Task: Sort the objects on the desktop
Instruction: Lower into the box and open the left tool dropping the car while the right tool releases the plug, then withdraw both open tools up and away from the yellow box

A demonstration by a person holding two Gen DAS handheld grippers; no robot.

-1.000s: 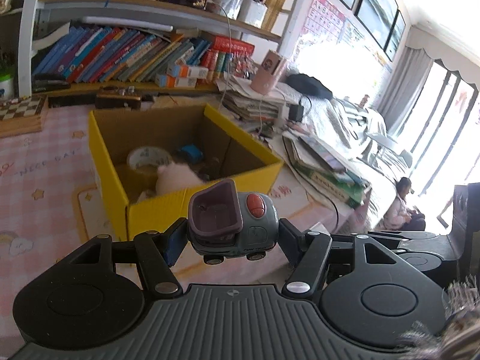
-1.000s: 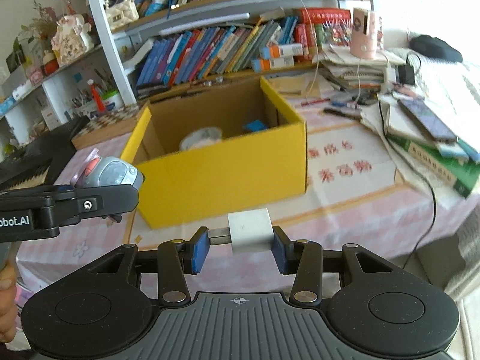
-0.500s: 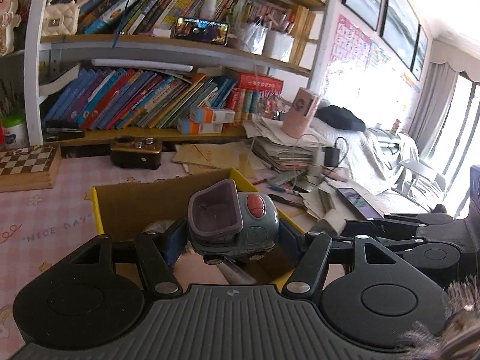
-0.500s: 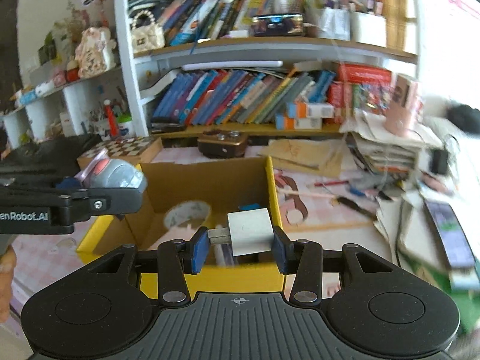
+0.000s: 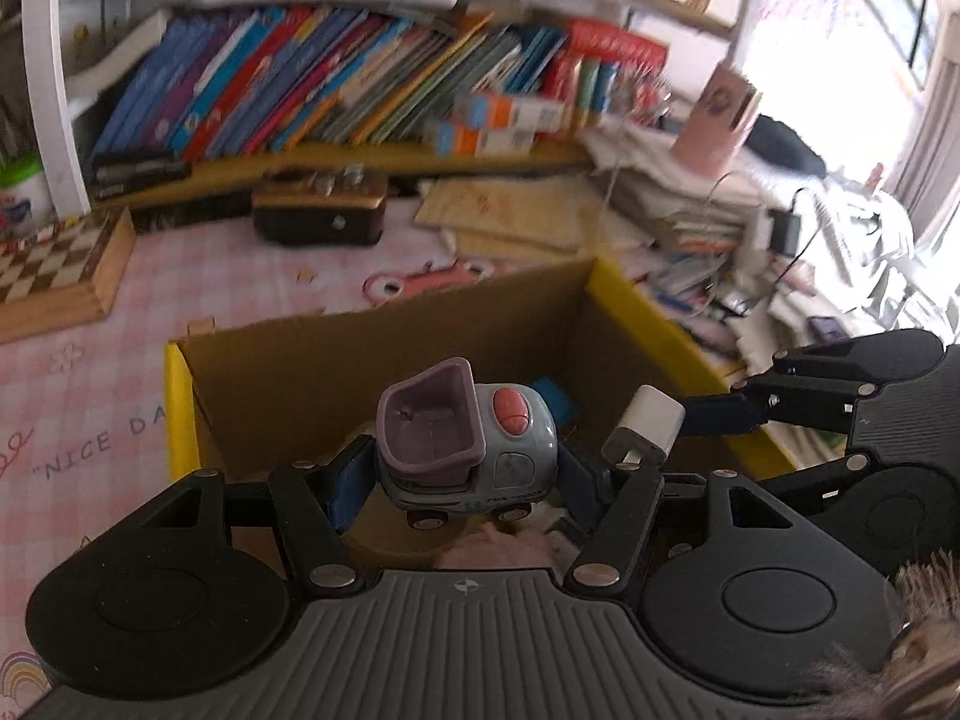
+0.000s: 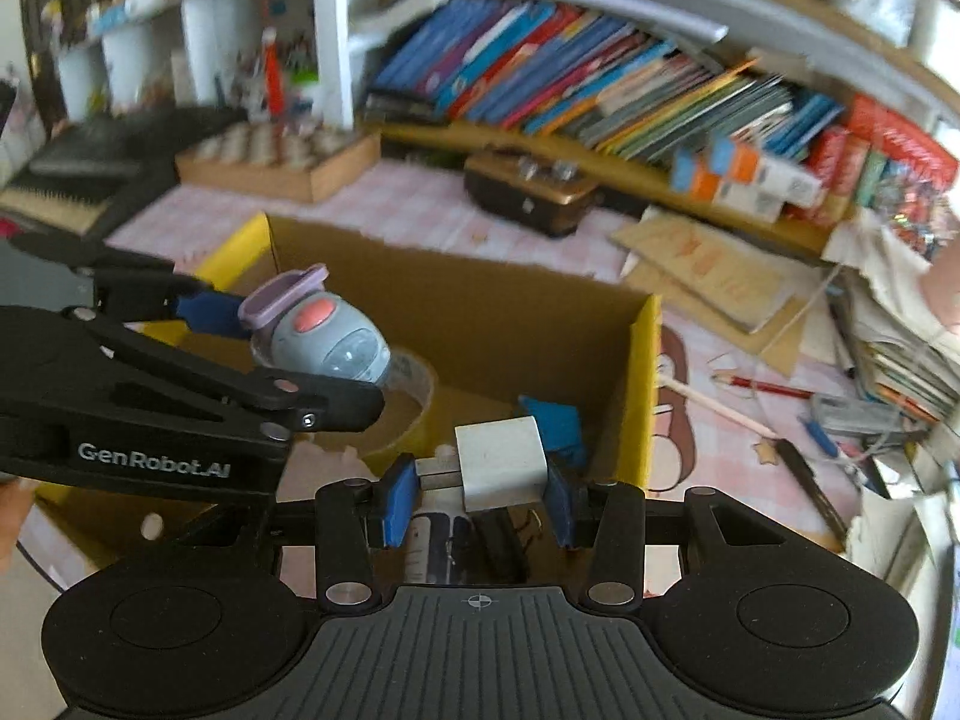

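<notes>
The left gripper (image 5: pixel 462 474) has its jaws clenched on a small grey toy truck with a purple bucket and a red button (image 5: pixel 465 441). The toy truck hangs over the open yellow cardboard box (image 5: pixel 180 414) on the pink checked bench (image 5: pixel 198 276). At 3 o'clock from it, the right gripper (image 6: pixel 480 495) has its jaws clenched on a white square plug block (image 6: pixel 501 462), also over the box. Down inside the box lie a roll of tape (image 6: pixel 414 396) and a small blue thing (image 6: pixel 555 417). Books (image 6: pixel 540 78) fill the shelf at 12 o'clock.
</notes>
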